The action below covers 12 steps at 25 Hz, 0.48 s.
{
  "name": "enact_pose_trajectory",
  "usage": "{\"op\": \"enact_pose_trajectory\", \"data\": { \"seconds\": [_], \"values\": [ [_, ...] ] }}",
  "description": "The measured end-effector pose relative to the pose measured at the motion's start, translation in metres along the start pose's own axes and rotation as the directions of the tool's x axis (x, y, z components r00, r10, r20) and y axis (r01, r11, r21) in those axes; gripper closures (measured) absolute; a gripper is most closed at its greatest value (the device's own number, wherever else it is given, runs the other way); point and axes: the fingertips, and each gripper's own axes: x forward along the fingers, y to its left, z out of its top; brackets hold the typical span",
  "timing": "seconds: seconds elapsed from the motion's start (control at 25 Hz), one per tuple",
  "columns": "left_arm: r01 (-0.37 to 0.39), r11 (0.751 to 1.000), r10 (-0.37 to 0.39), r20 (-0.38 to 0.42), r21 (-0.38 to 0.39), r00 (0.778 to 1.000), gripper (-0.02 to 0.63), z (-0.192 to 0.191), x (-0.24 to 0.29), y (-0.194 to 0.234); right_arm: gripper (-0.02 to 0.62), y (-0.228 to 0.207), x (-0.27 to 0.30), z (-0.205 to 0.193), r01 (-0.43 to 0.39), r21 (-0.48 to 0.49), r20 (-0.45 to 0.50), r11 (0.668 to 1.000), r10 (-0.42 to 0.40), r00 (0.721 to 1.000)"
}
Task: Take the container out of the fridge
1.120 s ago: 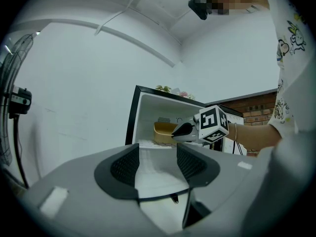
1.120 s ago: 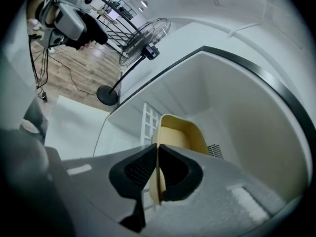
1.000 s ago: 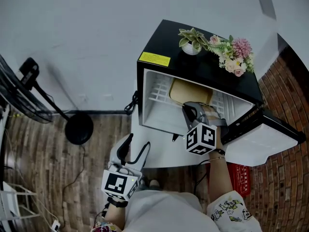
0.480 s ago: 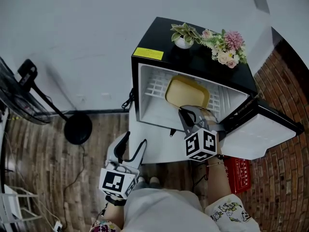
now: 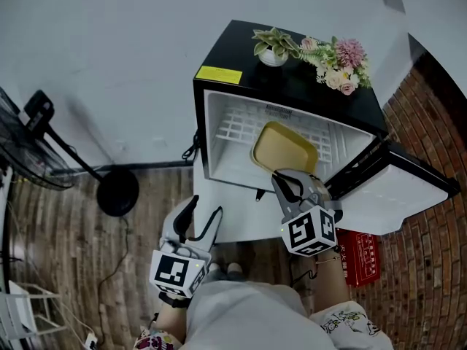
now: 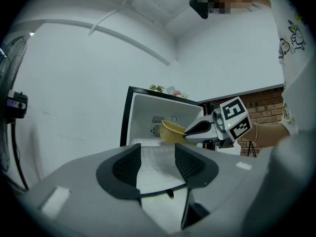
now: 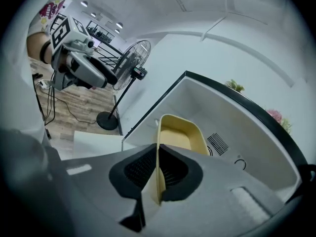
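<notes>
A shallow yellow container [image 5: 284,148] sticks halfway out of the small black fridge [image 5: 292,93], over its wire shelf. My right gripper [image 5: 286,179] is shut on the container's near rim; in the right gripper view the rim [image 7: 158,152] runs edge-on between the pads. The container [image 6: 172,131] and the right gripper [image 6: 197,128] also show in the left gripper view. My left gripper [image 5: 204,211] hangs open below and left of the fridge mouth, with nothing between its jaws, which have just been closing a little.
The fridge door [image 5: 398,195] stands swung open at the right. A potted plant [image 5: 273,49] and a flower bunch [image 5: 339,60] sit on the fridge top. A standing fan with a round base [image 5: 119,193] is at the left. A red box [image 5: 361,257] lies on the floor.
My right gripper has drawn back toward me with the container, which now sits further out of the fridge. The left gripper has hardly moved.
</notes>
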Motion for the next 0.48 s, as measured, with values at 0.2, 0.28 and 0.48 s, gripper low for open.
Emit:
{"op": "enact_pose_trajectory", "data": {
  "seconds": [0.2, 0.28, 0.48],
  "values": [
    [0.014, 1.000, -0.014, -0.012, -0.002, 1.000, 0.420, -0.002, 0.004, -0.003, 0.577, 0.011, -0.011, 0.003, -0.028, 0.093, 0.050, 0.995, 0.023, 0.998],
    [0.019, 1.000, -0.019, -0.014, -0.002, 1.000, 0.424, -0.002, 0.005, -0.004, 0.577, 0.015, -0.014, 0.002, -0.040, 0.139, 0.068, 0.989, 0.031, 0.997],
    [0.028, 1.000, -0.028, -0.021, -0.002, 0.999, 0.436, -0.004, 0.009, -0.006, 0.577, 0.023, -0.020, -0.007, -0.063, 0.245, 0.094, 0.968, 0.041, 0.995]
  ]
}}
